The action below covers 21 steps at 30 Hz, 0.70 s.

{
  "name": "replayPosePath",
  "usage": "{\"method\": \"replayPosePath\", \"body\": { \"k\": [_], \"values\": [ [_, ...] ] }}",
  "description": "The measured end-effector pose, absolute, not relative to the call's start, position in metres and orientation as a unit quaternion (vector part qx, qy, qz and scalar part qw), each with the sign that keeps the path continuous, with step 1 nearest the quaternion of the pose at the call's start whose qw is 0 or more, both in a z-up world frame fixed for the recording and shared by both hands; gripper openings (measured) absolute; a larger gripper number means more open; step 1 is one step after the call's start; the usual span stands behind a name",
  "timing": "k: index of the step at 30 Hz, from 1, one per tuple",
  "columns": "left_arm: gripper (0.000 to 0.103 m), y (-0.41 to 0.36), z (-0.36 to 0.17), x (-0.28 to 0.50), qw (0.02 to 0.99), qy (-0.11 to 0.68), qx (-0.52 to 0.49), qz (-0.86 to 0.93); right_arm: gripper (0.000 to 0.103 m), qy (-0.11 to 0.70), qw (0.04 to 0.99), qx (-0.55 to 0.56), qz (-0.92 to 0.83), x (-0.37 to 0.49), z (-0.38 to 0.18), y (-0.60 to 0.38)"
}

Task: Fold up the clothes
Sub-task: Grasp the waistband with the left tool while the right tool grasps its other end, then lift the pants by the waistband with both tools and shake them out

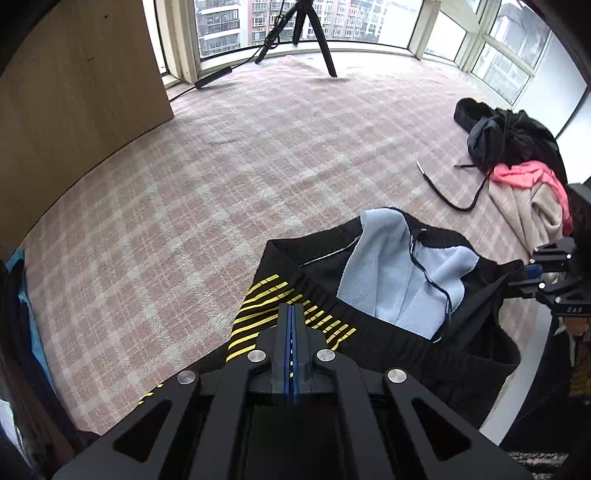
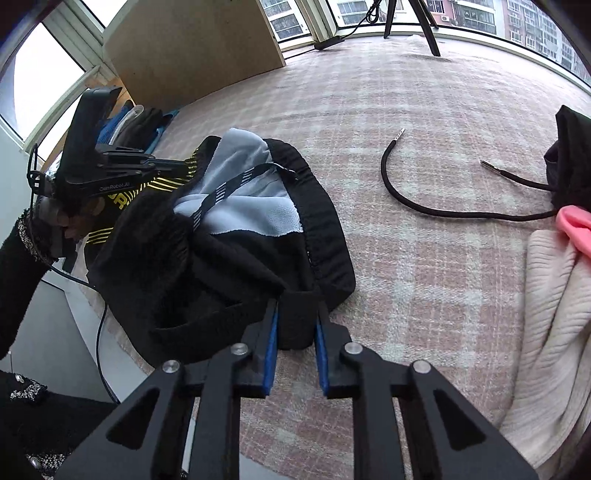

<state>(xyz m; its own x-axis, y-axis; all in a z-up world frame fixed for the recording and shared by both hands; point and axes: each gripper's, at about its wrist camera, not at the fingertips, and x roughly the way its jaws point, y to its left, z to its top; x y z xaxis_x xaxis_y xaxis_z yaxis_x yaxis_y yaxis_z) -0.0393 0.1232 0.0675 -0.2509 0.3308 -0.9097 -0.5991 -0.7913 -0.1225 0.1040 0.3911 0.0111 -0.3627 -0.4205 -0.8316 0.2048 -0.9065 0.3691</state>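
A black garment (image 1: pixel 480 350) with yellow stripes and a pale blue lining (image 1: pixel 391 273) lies bunched on the pink checked carpet (image 1: pixel 221 184). My left gripper (image 1: pixel 291 308) is shut on its yellow-striped edge, with the blue pads pressed together. In the right wrist view the same garment (image 2: pixel 221 277) shows its lining (image 2: pixel 251 206), and the left gripper (image 2: pixel 184 162) pinches the far striped edge. My right gripper (image 2: pixel 297 306) is shut on a thick black fold at the near edge. From the left wrist view the right gripper (image 1: pixel 517 275) holds the garment's right side.
A heap of black, pink and beige clothes (image 1: pixel 524 206) lies to the right, its beige knit (image 2: pixel 554 314) close to my right gripper. A black drawstring (image 2: pixel 406 199) trails over the carpet. A wooden cabinet (image 1: pixel 74 110), a tripod (image 1: pixel 306 29) and windows stand behind.
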Motion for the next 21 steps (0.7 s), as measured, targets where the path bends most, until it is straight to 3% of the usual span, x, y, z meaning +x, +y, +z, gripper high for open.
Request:
{"method": "replayPosePath", "body": {
  "k": [2,4,6,8,9,10,16,18,21],
  "values": [
    [0.01,0.122,0.069,-0.046,0.302,0.134,-0.533,0.779,0.02,-0.111,0.189,0.534,-0.817,0.106,0.013,0.393],
    [0.045,0.122,0.07,-0.053,0.307,0.143,-0.533,0.776,0.03,-0.12,0.187,0.536,-0.815,0.108,0.015,0.395],
    [0.054,0.136,0.059,-0.06,0.318,0.153,-0.543,0.762,0.036,-0.132,0.185,0.533,-0.815,0.114,0.018,0.396],
    [0.052,0.15,0.047,-0.067,0.329,0.164,-0.554,0.748,0.041,-0.145,0.187,0.528,-0.816,0.12,0.02,0.397],
    [0.038,0.157,0.041,-0.071,0.334,0.169,-0.559,0.74,0.047,-0.149,0.186,0.525,-0.817,0.122,0.022,0.397],
    [0.011,0.163,0.036,-0.074,0.338,0.174,-0.563,0.733,0.05,-0.153,0.184,0.522,-0.819,0.124,0.023,0.396],
    [0.007,0.152,0.057,-0.059,0.338,0.167,-0.526,0.763,0.048,-0.119,0.166,0.52,-0.829,0.113,0.016,0.373],
    [0.007,0.126,0.081,-0.054,0.321,0.135,-0.511,0.786,0.008,-0.108,0.155,0.522,-0.832,0.107,0.015,0.371],
    [0.007,0.082,0.124,-0.043,0.292,0.092,-0.481,0.822,0.008,-0.1,0.148,0.498,-0.848,0.098,0.03,0.374]
  ]
}}
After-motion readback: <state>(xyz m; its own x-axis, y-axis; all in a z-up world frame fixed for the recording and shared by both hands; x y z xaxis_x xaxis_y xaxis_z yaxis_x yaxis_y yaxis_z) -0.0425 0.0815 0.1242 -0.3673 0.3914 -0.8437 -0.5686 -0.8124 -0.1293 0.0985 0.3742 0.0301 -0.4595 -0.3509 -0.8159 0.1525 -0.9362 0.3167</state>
